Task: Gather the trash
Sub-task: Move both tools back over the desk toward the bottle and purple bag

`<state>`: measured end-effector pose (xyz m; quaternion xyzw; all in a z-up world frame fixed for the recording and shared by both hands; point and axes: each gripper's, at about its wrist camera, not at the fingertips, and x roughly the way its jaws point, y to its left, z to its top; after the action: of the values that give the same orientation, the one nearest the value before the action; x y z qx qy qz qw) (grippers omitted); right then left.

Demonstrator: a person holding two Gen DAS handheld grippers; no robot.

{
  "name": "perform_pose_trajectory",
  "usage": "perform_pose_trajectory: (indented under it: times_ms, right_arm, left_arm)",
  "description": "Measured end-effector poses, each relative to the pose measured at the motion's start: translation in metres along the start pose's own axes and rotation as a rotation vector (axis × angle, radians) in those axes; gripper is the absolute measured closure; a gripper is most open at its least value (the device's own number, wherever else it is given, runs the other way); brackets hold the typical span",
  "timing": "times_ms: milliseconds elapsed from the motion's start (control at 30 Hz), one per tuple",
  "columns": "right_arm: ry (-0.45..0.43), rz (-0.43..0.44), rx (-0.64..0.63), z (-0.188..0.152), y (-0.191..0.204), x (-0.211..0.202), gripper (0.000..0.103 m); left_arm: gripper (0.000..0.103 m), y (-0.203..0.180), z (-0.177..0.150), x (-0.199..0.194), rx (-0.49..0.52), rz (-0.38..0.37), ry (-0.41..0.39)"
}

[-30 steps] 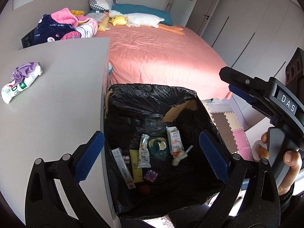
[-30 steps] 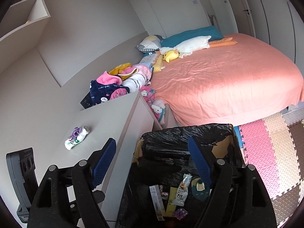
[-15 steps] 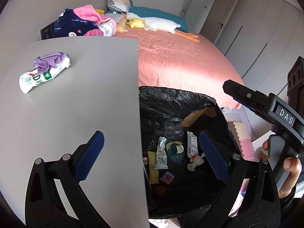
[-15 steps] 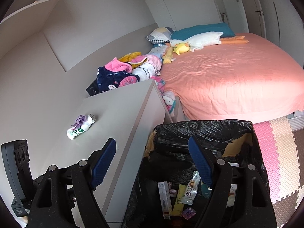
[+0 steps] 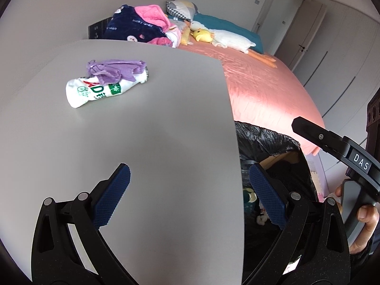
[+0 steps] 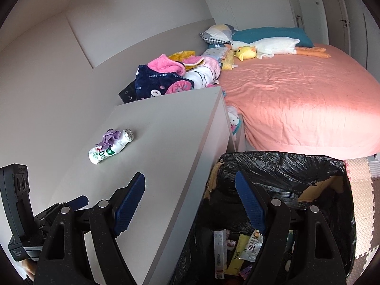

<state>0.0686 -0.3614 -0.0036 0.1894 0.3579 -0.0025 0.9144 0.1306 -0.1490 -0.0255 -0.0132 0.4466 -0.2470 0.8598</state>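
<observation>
The white bottle lies on its side on the grey cabinet top, toward the far left part of that surface, with a crumpled purple wrapper draped over its upper side and touching it; green and red print shows on the bottle's body, and in the right wrist view its cap end points toward the bed. The left gripper hovers over the near part of the cabinet top with its blue-padded fingers spread wide and nothing between them, well apart from the bottle; its left finger sits above the grey surface while the right one hangs past the cabinet's edge, over the bin. Behind the cabinet sits a heap of clothes in navy and pink. Just right of the cabinet stands the trash bin, lined with a black bag and touching or nearly touching the cabinet's side; cartons and wrappers lie in its bottom. The right gripper is held above the gap between cabinet and bin, its fingers likewise set wide apart and empty. Further right spreads the bed under a salmon-pink sheet, with a white goose plush and a yellow duck plush near the pillows.
</observation>
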Motion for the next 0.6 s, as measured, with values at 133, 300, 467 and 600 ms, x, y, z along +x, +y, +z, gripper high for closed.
perform_pose_trajectory:
  times_ms: [133,300,467,600]
  right_arm:
    - [0.016,0.009,-0.018,0.004,0.011,0.013,0.024]
    - [0.036,0.013,-0.048,0.010,0.026,0.031,0.024]
    - [0.053,0.025,-0.088,0.017,0.044,0.048,0.024]
    - [0.066,0.039,-0.110,0.025,0.061,0.063,0.024]
  left_arm:
    - [0.007,0.016,0.004,0.003,-0.022,0.013,0.000]
    - [0.007,0.034,0.009,0.004,-0.046,0.033,-0.010]
    - [0.007,0.050,0.011,0.005,-0.047,0.063,-0.005]
    - [0.007,0.067,0.013,0.002,-0.067,0.085,-0.012]
